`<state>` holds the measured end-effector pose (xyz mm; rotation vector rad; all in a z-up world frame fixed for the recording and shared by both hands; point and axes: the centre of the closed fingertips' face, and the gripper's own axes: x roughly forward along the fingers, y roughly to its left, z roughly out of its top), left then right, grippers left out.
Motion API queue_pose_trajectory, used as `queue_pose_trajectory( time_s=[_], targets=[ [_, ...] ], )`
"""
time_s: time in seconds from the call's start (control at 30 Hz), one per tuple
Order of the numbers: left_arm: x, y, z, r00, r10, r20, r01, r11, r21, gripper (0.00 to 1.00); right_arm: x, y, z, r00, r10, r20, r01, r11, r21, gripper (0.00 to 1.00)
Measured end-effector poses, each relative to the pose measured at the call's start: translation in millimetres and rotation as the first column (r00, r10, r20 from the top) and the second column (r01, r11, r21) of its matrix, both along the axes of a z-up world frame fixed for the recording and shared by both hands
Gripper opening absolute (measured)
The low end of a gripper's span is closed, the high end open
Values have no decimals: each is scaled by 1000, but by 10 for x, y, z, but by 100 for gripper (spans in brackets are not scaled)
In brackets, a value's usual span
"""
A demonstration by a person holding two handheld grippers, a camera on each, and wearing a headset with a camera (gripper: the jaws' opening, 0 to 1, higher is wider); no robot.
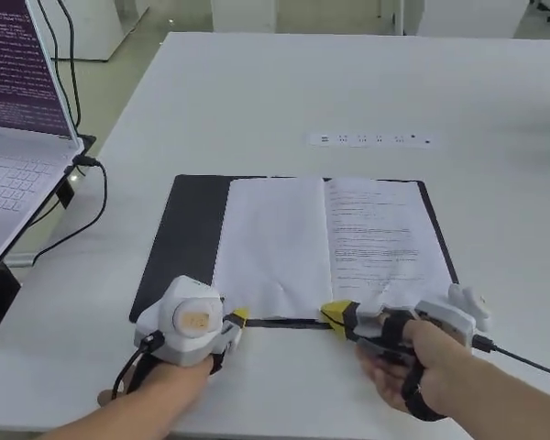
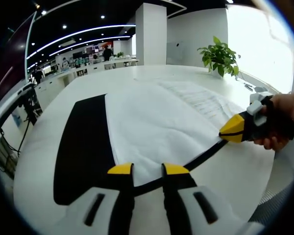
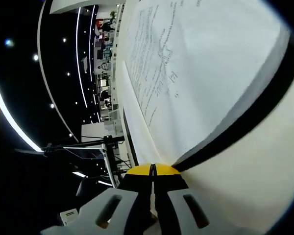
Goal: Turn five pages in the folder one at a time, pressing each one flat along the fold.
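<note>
A black folder (image 1: 194,229) lies open on the white table (image 1: 348,82). Its left page (image 1: 270,240) is blank and its right page (image 1: 380,238) is printed. My left gripper (image 1: 239,319) rests at the folder's near edge below the blank page. In the left gripper view its yellow-tipped jaws (image 2: 148,170) stand slightly open over the folder's black edge (image 2: 196,159), holding nothing. My right gripper (image 1: 334,316) (image 2: 233,131) sits at the near edge close to the fold. Its jaws (image 3: 152,170) are shut, tips against the printed page's (image 3: 186,73) bottom edge.
An open laptop (image 1: 14,137) stands at the left on a neighbouring surface, with a black cable (image 1: 96,197) looping onto the table. A socket strip (image 1: 371,139) is set into the table beyond the folder. The table's near edge is just behind both hands.
</note>
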<state>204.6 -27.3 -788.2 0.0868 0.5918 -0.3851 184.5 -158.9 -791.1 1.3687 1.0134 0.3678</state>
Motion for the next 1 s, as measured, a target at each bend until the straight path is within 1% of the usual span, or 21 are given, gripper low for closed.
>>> queue_pose_trajectory(
  time_s=[0.13, 0.2, 0.3, 0.37, 0.4, 0.43, 0.47, 0.5, 0.53, 0.57, 0.63, 0.67, 0.7, 0.73, 0.77, 0.8, 0.83, 0.87, 0.9, 0.97, 1.0],
  targets=[
    [2, 3, -2, 1000, 6, -5, -6, 1000, -4, 21, -131, -20, -1, 1000, 1, -19, -1, 1000, -1, 0],
    [5, 3, -2, 1000, 14, -11, -14, 1000, -6, 21, -189, -41, 34, 1000, -3, -11, 3, 1000, 8, 0],
    [7, 4, 1, 1000, 20, -13, -20, 1000, -15, 21, -250, -82, 149, 1000, -22, 4, 22, 999, 26, 0],
    [6, -7, 14, 1000, 23, -18, -24, 999, -35, 22, -273, -120, 226, 1000, -29, 12, 28, 999, 38, 0],
    [4, -25, 20, 999, 32, -34, -34, 997, -69, 24, -281, -156, 278, 999, -39, 20, 38, 998, 42, 0],
    [-1, -29, 25, 998, 35, -49, -39, 996, -80, 25, -281, -185, 308, 999, -46, 26, 45, 998, 42, 0],
    [-6, -16, 32, 997, 36, -62, -41, 997, -72, 25, -291, -213, 334, 998, -53, 29, 52, 998, 42, 0],
    [-26, -4, 34, 995, 44, -90, -51, 996, -72, 24, -300, -257, 368, 997, -68, 27, 67, 997, 38, 0],
    [-46, 2, 32, 992, 52, -115, -61, 995, -77, 24, -308, -280, 400, 997, -70, 38, 69, 997, 28, 0],
    [-81, -1, 41, 987, 58, -149, -73, 993, -95, 25, -292, -353, 444, 993, -94, 69, 94, 996, -3, 0],
    [-107, 5, 91, 984, 64, -169, -84, 989, -118, 27, -255, -493, 535, 983, -158, 92, 161, 986, -32, 0],
    [-127, 17, 161, 984, 71, -165, -93, 987, -131, 29, -217, -603, 660, 970, -204, 132, 210, 977, -35, 0],
    [-146, 17, 209, 985, 66, -161, -89, 986, -140, 31, -207, -666, 744, 963, -222, 156, 230, 972, -39, 1],
    [-186, -1, 308, 987, 56, -151, -80, 984, -160, 31, -198, -757, 867, 952, -240, 190, 253, 966, -48, 5],
    [-211, 5, 362, 988, 53, -146, -77, 984, -158, 31, -199, -814, 953, 945, -245, 215, 263, 963, -61, 9],
    [-228, 10, 418, 990, 45, -132, -65, 986, -153, 33, -196, -910, 1076, 932, -249, 262, 281, 956, -89, 13],
    [-243, 7, 482, 993, 30, -114, -47, 987, -151, 34, -194, -947, 1119, 927, -252, 278, 288, 952, -99, 16],
    [-269, 7, 576, 996, 17, -91, -30, 989, -145, 36, -199, -1039, 1217, 915, -253, 315, 305, 944, -127, 17],
    [-304, 23, 668, 997, 12, -74, -22, 990, -139, 38, -212, -1100, 1269, 910, -245, 336, 308, 939, -150, 17],
    [-340, 50, 776, 999, 8, -49, -14, 991, -130, 42, -244, -1238, 1379, 889, -209, 408, 326, 914, -243, 20],
    [-356, 68, 823, 999, 7, -37, -12, 992, -127, 44, -265, -1271, 1411, 884, -183, 430, 323, 905, -277, 21]
  ],
)
